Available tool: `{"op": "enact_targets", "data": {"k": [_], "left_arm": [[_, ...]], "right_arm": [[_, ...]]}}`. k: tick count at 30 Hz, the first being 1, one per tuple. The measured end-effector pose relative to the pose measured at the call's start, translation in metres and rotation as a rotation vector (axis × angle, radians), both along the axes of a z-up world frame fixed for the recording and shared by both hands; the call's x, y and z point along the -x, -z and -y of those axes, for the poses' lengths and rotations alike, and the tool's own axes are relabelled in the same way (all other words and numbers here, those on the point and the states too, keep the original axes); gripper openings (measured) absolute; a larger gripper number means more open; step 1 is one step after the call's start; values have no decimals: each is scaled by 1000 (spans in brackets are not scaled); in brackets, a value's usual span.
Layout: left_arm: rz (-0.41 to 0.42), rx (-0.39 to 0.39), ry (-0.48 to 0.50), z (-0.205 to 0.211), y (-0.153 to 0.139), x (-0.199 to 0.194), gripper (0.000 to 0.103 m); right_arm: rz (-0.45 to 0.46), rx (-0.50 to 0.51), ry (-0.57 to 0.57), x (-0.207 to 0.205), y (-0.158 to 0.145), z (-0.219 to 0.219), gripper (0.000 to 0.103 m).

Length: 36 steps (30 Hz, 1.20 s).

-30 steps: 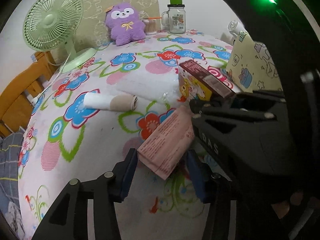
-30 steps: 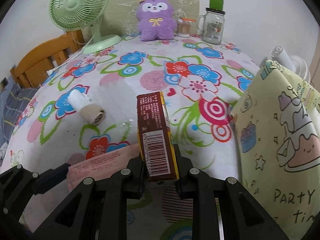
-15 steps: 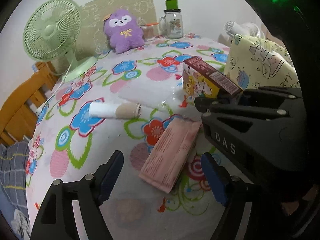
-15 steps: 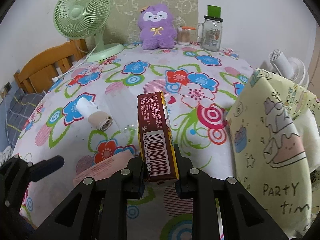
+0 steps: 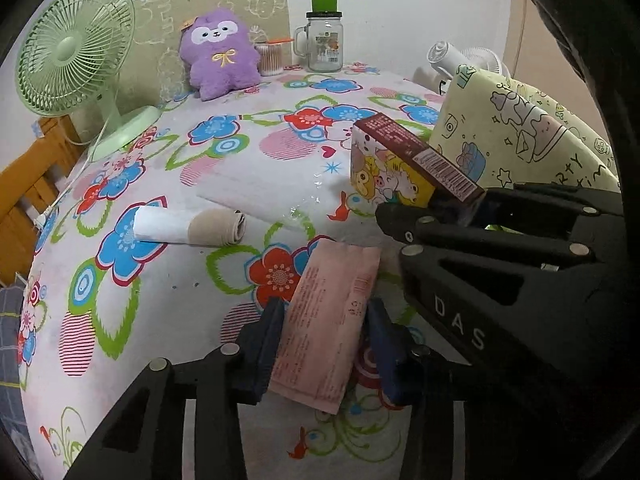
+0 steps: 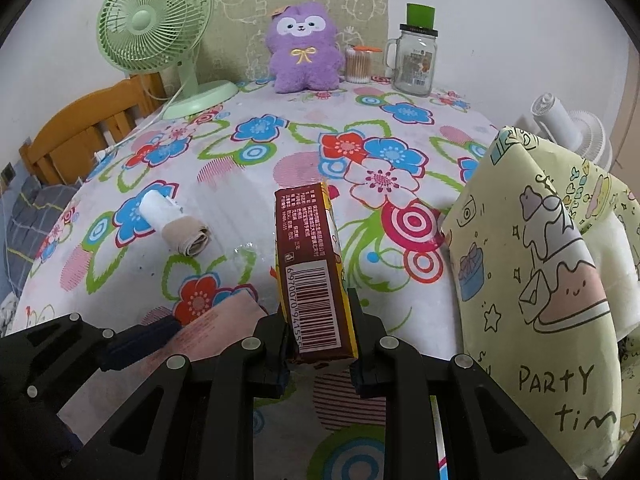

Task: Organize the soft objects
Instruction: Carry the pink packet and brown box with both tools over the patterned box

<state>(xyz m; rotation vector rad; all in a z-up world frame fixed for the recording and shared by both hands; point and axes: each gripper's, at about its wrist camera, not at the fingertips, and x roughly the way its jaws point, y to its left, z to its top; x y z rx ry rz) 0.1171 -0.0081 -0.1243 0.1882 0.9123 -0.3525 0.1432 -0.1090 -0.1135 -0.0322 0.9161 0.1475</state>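
Note:
A pink soft packet (image 5: 328,320) lies on the flowered tablecloth (image 5: 248,176), its near half between the blue pads of my left gripper (image 5: 326,344). The jaws are closing and both pads meet the packet's long edges. My right gripper (image 6: 318,344) is shut on a brown and yellow cartoon box (image 6: 308,248), held upright above the cloth; the left wrist view shows that box (image 5: 400,160) just right of the packet. A rolled white and beige cloth (image 5: 192,226) lies to the left. A purple plush (image 6: 304,48) sits at the far edge.
A yellow printed bag (image 6: 540,280) stands open at the right. At the back are a green fan (image 5: 72,52), a glass jar (image 5: 325,40) and a tub of cotton swabs (image 6: 357,66). A wooden chair (image 6: 80,132) is beyond the table's left edge.
The left jaws opened wide, leaving the pink packet flat on the cloth, then closed around it again along its length. The right gripper kept still with the box.

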Motion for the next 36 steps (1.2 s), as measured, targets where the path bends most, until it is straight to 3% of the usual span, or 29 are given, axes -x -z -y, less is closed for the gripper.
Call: {"op": "enact_targets", "data": {"k": [16, 36], "left_arm": [[54, 0, -115, -7, -22, 19, 41], [145, 3, -171, 8, -65, 54, 41]], "right_arm": [[24, -6, -40, 27, -14, -3, 25], [117, -7, -59, 66, -66, 16, 25]]}}
